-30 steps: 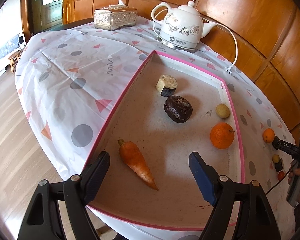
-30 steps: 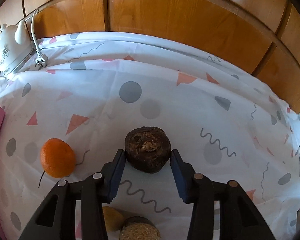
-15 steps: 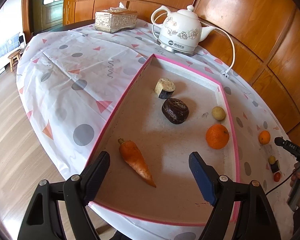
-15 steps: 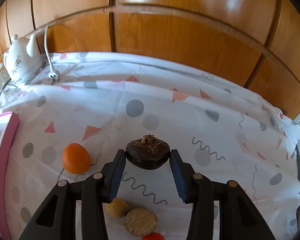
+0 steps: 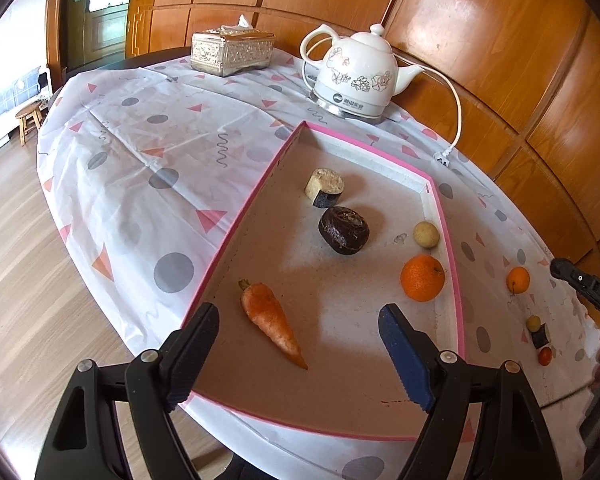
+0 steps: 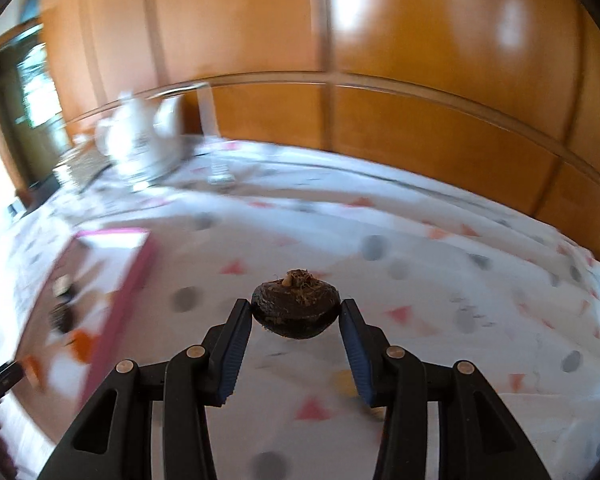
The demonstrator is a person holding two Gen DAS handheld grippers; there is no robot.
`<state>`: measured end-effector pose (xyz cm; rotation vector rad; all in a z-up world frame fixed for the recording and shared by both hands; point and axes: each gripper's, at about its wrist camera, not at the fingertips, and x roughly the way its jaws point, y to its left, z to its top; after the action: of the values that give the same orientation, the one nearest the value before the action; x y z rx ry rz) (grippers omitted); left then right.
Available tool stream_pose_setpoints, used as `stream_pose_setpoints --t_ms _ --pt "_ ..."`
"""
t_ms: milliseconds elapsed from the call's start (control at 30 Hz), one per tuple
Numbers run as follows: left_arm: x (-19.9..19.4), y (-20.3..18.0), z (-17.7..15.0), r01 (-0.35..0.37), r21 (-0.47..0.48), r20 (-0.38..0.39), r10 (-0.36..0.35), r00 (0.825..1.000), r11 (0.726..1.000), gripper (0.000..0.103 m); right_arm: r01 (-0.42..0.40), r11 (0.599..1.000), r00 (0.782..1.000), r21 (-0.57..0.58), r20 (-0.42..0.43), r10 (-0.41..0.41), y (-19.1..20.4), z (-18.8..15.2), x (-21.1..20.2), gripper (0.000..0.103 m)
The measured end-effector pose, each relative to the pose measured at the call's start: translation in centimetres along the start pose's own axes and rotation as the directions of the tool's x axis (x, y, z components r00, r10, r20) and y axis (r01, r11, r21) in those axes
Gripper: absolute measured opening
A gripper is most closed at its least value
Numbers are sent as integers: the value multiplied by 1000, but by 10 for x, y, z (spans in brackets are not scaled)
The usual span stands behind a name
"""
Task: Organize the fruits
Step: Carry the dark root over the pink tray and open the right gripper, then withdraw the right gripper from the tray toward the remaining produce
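While the left gripper (image 5: 296, 344) waits wide apart above the pink tray (image 5: 454, 280), the right gripper (image 6: 296, 316) clamps a water chestnut (image 6: 296, 308), apparently tray-bound.

A tray (image 5: 236, 236) lay on the table (image 5: 148, 184), with a kettle (image 5: 356, 76) behind it and a tissue box (image 5: 232, 52) further left. In the tray, a carrot (image 5: 270, 318) lay nearest, an orange (image 5: 422, 278) to its right. Outside, right of the tray's wall, sat another orange (image 5: 517, 279).
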<state>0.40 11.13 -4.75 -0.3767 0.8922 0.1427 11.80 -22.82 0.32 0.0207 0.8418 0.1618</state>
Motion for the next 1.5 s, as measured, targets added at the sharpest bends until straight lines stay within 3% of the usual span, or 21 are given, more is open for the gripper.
stream_pose_setpoints --t_ms 133,300,467,567,667,800,967,1200,1500 --pt "2 3 -3 0 -17 -19 -1 1000 1000 84 -120 989 993 -81 -32 118 50 -4 3 46" --pt "-4 9 -1 4 -33 6 -4 1000 999 84 -262 947 964 -184 -94 248 121 -8 13 46" --pt "-10 15 0 16 -57 30 -14 999 998 84 -346 907 936 -240 -154 316 176 -10 26 46" --pt "-14 21 1 7 -73 45 -4 999 997 86 -377 895 923 -239 -181 340 197 -12 35 39" --pt "-13 26 2 3 -94 43 1 999 996 86 -377 893 922 -247 -189 338 207 -13 39 39" --pt "-9 26 2 0 -94 30 2 1000 996 86 -374 896 923 -240 -187 336 206 -15 36 39" --pt "-9 23 1 1 -86 28 1 1000 996 86 -324 922 942 -212 -165 293 183 -22 28 39" --pt "-10 18 1 0 -69 34 3 999 998 89 -201 960 977 -195 -115 181 142 -45 12 41" --pt "-14 7 2 5 -22 46 -4 999 1000 88 -84 990 994 -115 -77 76 88 -66 -3 41"
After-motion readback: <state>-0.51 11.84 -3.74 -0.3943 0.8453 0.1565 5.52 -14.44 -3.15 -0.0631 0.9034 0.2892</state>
